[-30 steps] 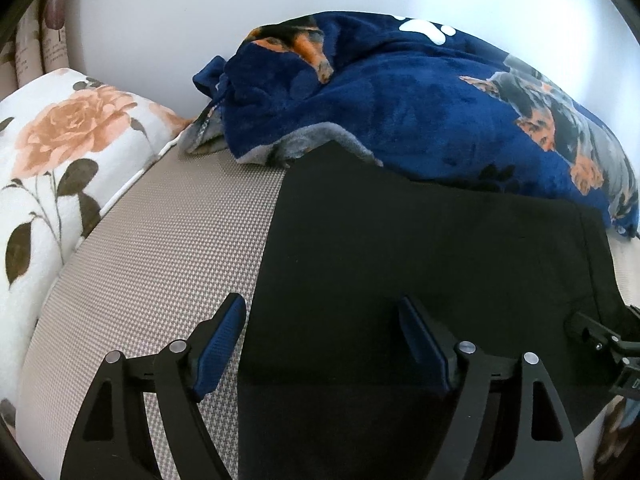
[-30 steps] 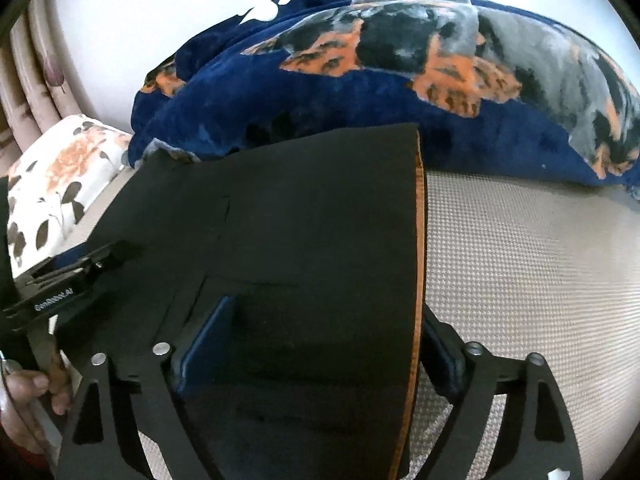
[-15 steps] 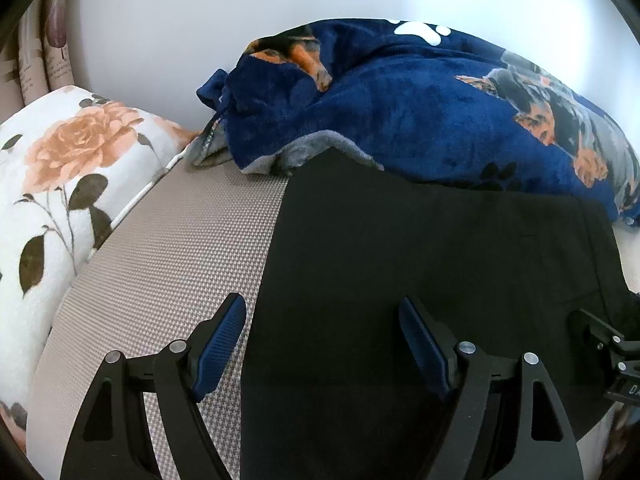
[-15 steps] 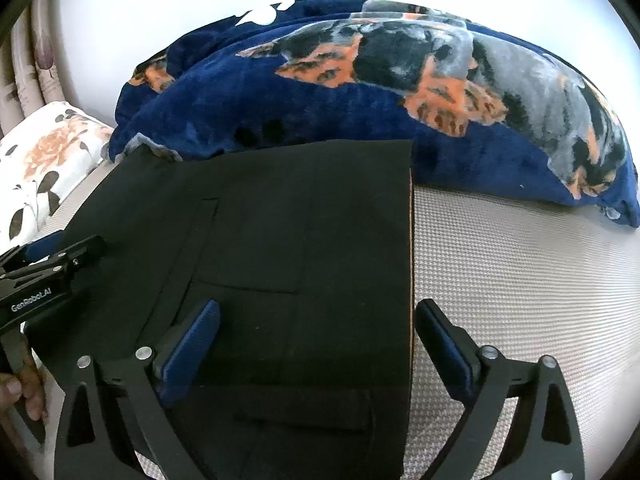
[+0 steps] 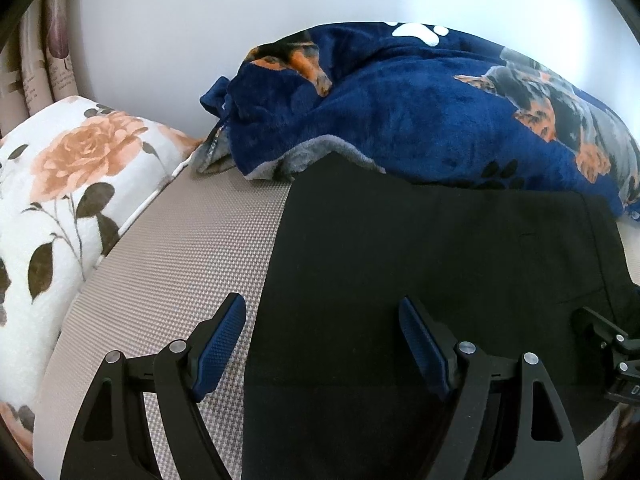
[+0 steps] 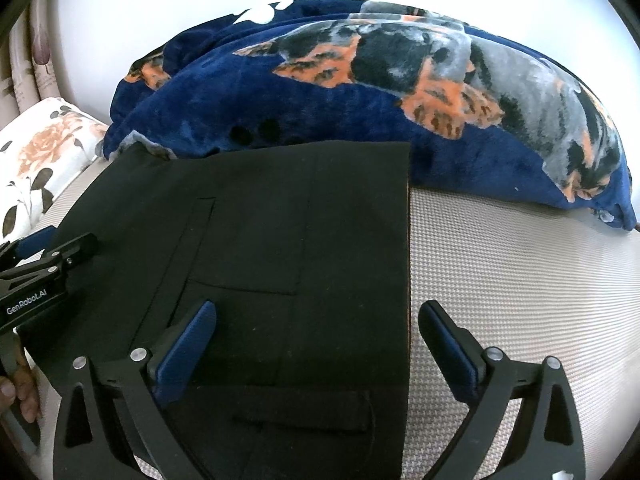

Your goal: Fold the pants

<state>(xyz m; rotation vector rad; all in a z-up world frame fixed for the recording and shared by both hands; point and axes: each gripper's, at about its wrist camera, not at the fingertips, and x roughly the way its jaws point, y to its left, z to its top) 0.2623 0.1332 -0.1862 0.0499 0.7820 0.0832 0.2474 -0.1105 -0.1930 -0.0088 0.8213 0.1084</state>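
Black pants [image 5: 420, 272] lie flat on a grey woven bed surface [image 5: 192, 264], folded into a broad rectangle; they also show in the right wrist view [image 6: 288, 248], with pocket seams and a straight right edge. My left gripper [image 5: 322, 344] is open and empty above the pants' left edge. My right gripper [image 6: 318, 344] is open and empty above the pants' right edge. The left gripper's tip shows at the left of the right wrist view [image 6: 60, 256]; the right gripper's tip shows at the right of the left wrist view [image 5: 604, 332].
A navy plush blanket with a dog print [image 5: 420, 112] is heaped along the wall behind the pants; it also shows in the right wrist view [image 6: 380, 92]. A white pillow with orange roses [image 5: 68, 184] lies at the left. Bare bed surface [image 6: 512, 272] lies right of the pants.
Both grippers have pulled back and risen off the pants. The right gripper, low with fabric over its fingers a second ago, now stands clear and open above the flat fabric.
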